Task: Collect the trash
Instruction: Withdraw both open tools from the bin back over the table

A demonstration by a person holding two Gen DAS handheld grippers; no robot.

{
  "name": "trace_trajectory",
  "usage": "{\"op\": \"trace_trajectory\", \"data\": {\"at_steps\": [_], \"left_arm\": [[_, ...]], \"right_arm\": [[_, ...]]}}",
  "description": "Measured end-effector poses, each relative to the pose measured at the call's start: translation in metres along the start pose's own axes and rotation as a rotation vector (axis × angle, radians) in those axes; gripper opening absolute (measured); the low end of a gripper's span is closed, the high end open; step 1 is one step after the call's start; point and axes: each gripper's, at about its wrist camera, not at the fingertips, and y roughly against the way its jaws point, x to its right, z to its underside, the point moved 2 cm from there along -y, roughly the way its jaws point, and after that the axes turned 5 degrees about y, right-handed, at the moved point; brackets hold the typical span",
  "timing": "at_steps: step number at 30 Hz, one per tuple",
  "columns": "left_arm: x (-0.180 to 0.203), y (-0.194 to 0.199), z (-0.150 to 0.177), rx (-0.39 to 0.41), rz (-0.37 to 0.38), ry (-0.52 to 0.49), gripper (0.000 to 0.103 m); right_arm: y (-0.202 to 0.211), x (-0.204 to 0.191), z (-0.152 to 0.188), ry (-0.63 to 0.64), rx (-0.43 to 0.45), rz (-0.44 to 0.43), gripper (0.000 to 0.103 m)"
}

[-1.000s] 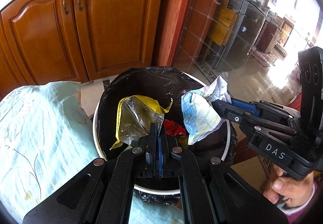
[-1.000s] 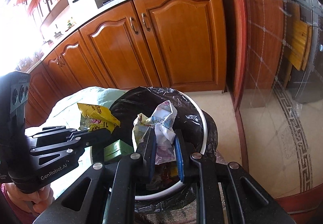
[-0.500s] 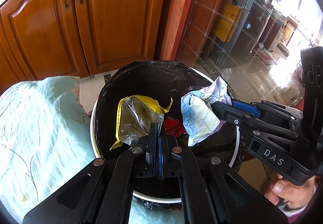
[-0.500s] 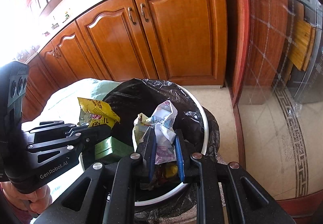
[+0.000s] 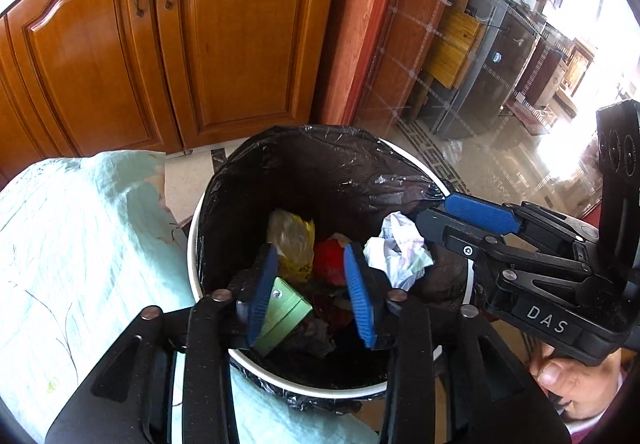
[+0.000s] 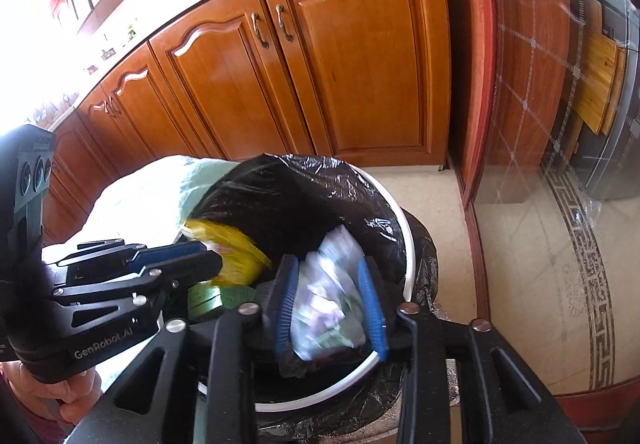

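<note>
- Two hand-held grippers hang over the round white bin lined with a black plastic bag [image 5: 320, 172], and you are at the release step of the collecting.
- Your left hand-held gripper [image 5: 312, 286] is opening its blue pads; nothing is pinched between them. The crumpled yellow foil wrapper [image 5: 292, 244] shows in the gap but lies lower, inside the bag, blurred as if dropping.
- Your right hand-held gripper [image 6: 330, 308] is opening as well. The crumpled white printed paper [image 6: 326, 304] sits between its blue pads in the right wrist view, blurred; the pads look to have let go of it, though I cannot tell whether one side touches it.
- From the left wrist view that paper [image 5: 398, 254] is already below the bin's rim, just beside the right gripper's tip.
- Already in the bag: a pale green box [image 5: 282, 310] and a red wrapper [image 5: 330, 260].
- A pale blue-green cloth with a faint branch print [image 5: 80, 244] lies just beside the bin on its left; the surface under it is hidden.
- Judgement: both pieces look binned. Next you need both sets of jaws fully clear, then lift without snagging the loose bag edge.
- No further litter shows in either view, so you would have to look around for it.
</note>
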Motion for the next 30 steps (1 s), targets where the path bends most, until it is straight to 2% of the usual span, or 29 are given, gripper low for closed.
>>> {"op": "trace_trajectory", "data": {"at_steps": [3, 5, 7, 10, 12, 16, 18, 30], "left_arm": [[-0.001, 0.009, 0.004, 0.019, -0.012, -0.009, 0.036], [-0.003, 0.016, 0.008, 0.033, -0.022, -0.006, 0.042], [-0.006, 0.024, 0.013, 0.050, -0.025, 0.004, 0.045], [-0.011, 0.035, 0.021, 0.071, -0.031, 0.032, 0.056], [-0.019, 0.045, 0.030, 0.092, -0.019, 0.067, 0.061], [-0.034, 0.067, 0.052, 0.138, -0.005, 0.148, 0.074], [-0.041, 0.078, 0.065, 0.164, -0.001, 0.186, 0.077], [-0.065, 0.146, 0.140, 0.323, -0.059, 0.280, 0.087]], "right_arm": [[0.006, 0.000, 0.001, -0.008, 0.016, -0.002, 0.041], [0.011, -0.001, 0.003, -0.016, 0.026, -0.003, 0.041], [0.017, -0.002, 0.004, -0.028, 0.037, -0.011, 0.045], [0.025, -0.004, 0.008, -0.048, 0.062, -0.027, 0.053], [0.032, -0.005, 0.013, -0.068, 0.082, -0.046, 0.070], [0.049, -0.010, 0.026, -0.107, 0.140, -0.089, 0.079], [0.057, -0.013, 0.033, -0.133, 0.172, -0.112, 0.088], [0.095, -0.055, 0.088, -0.183, 0.297, -0.157, 0.092]]}}
